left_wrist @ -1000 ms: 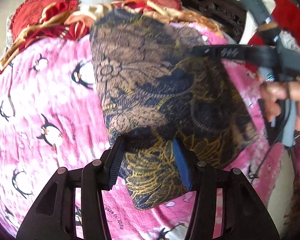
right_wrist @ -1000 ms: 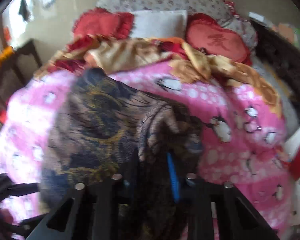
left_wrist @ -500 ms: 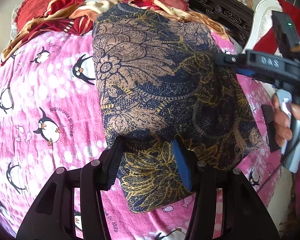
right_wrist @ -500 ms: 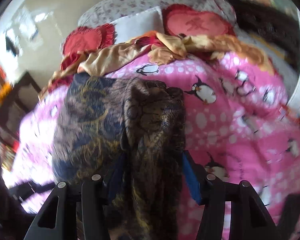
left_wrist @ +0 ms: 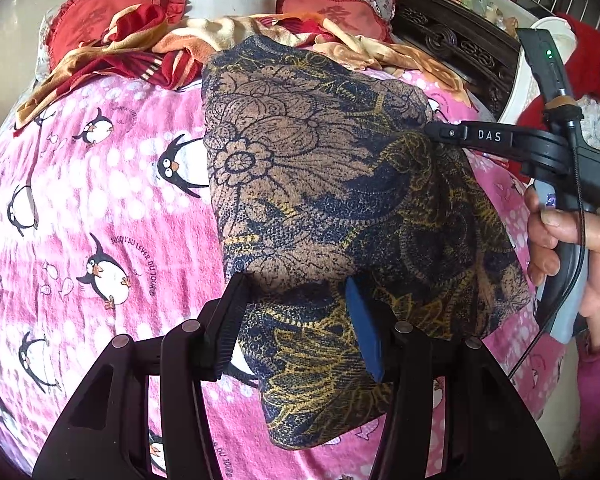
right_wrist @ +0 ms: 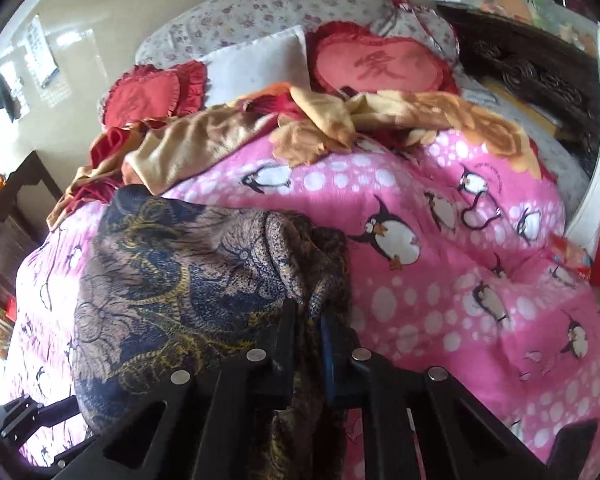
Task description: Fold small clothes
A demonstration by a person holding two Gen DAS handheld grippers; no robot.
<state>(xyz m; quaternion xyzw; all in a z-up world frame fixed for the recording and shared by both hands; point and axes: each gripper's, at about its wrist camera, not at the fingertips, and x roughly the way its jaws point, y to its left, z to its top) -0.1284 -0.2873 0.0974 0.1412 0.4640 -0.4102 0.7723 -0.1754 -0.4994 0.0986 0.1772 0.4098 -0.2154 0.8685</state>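
The right gripper (right_wrist: 309, 322), loose around the garment (left_wrist: 324, 200) a moment ago, now pinches its edge at lower centre, while the left gripper (left_wrist: 296, 312) stays spread over the near fold (cloth lying mid-frame on the blanket (left_wrist: 100, 208)), so another fold looks ready.

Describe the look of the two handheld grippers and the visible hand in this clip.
Both grippers are black plastic with round silver bolts. The left gripper has one blue finger pad. The right gripper reads "DAS" in white, with a green light, thin black cable and grey-blue handle. The bare hand wears a magenta sleeve.
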